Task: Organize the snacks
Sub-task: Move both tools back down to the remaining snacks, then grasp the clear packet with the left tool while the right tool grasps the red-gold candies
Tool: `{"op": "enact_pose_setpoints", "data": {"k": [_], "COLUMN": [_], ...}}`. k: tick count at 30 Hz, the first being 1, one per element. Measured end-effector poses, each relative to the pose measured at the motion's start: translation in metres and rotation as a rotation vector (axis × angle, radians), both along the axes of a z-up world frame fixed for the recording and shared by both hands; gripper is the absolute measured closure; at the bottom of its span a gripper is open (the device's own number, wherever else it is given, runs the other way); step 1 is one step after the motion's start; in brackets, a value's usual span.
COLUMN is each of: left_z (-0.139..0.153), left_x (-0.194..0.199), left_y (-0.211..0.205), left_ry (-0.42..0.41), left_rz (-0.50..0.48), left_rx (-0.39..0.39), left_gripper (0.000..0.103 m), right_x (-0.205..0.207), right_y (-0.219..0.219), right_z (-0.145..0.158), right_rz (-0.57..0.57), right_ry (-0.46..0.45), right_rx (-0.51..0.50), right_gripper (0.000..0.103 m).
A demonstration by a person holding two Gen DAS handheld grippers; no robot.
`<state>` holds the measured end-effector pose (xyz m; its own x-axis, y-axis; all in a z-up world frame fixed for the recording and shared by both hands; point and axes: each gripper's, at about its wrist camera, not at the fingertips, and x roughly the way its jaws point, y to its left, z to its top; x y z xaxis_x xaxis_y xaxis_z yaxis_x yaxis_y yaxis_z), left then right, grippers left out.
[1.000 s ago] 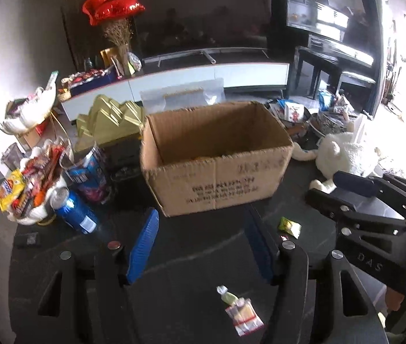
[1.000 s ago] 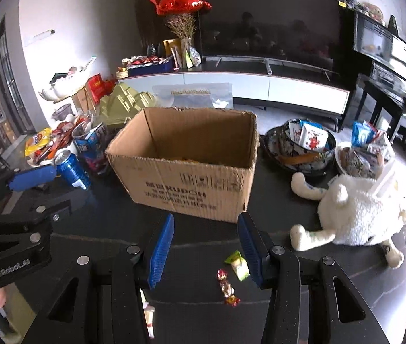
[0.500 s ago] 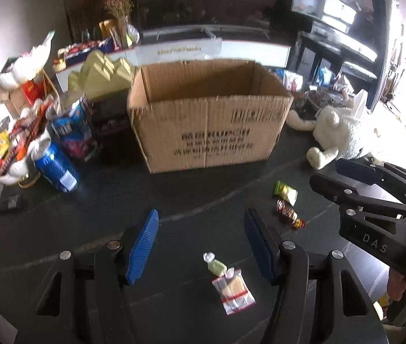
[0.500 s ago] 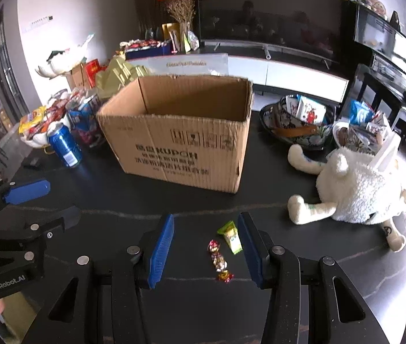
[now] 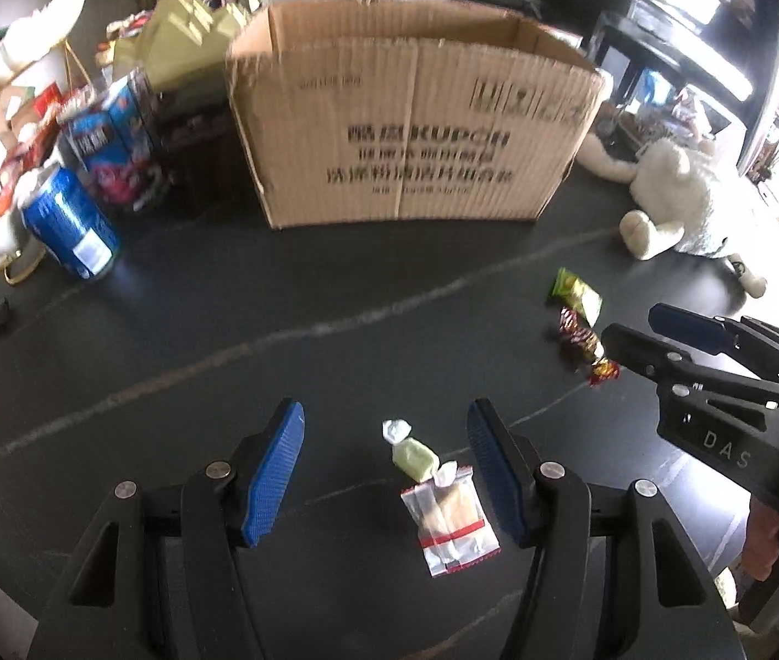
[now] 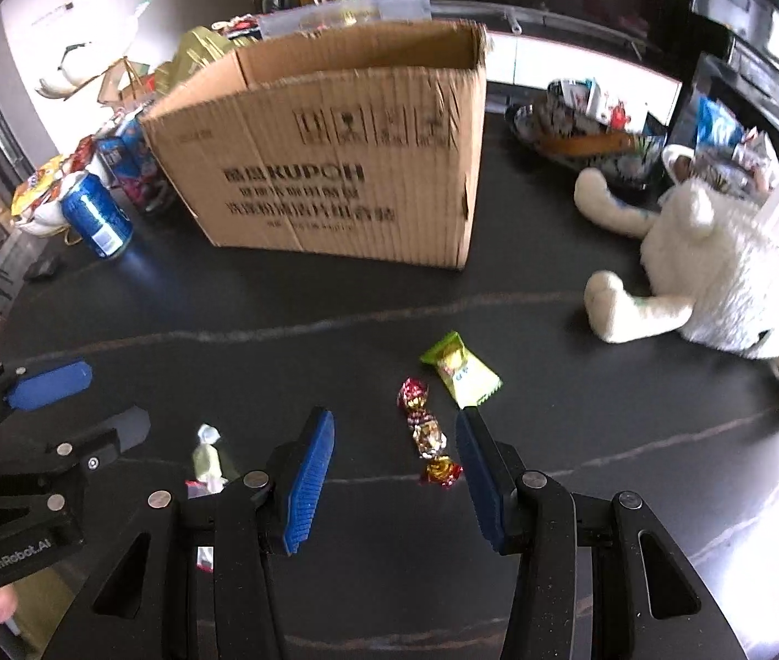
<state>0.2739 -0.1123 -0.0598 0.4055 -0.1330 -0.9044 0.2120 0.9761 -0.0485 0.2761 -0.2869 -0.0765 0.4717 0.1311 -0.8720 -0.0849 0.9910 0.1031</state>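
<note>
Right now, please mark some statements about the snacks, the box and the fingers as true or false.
1. The cardboard box stands upright and open at the top. True.
2. The blue can lies inside the box. False: it stands on the table, to the box's left.
3. The left gripper is clamped on the pale green candy. False: its closing fingers do not touch it.
4. The red candy string lies between the right gripper fingers, unheld. True.

Bare dark tabletop (image 5: 180,330) between cardboard box (image 5: 411,126) and scattered snacks (image 6: 428,429).
</note>
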Motion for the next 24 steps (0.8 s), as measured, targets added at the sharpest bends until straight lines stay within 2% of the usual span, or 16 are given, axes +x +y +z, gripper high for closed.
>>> {"op": "enact_pose_setpoints", "data": {"k": [10, 24], "left_z": [-0.037, -0.062], "left_x": [0.007, 0.016], "left_y": [-0.003, -0.005], "left_ry": [0.151, 0.234], "left_rz": [0.039, 0.096], "left_rx": [-0.011, -0.028], "left_gripper": [0.057, 0.068], "right_x": [0.013, 0.023], "right_y": [-0.006, -0.009], "right_z": [-0.031, -0.053], "right_rz": [-0.020, -0.027], "right_ry": [0.074, 0.118], "right_rx": [0.034, 0.074], "right_gripper": [0.056, 0.056]}}
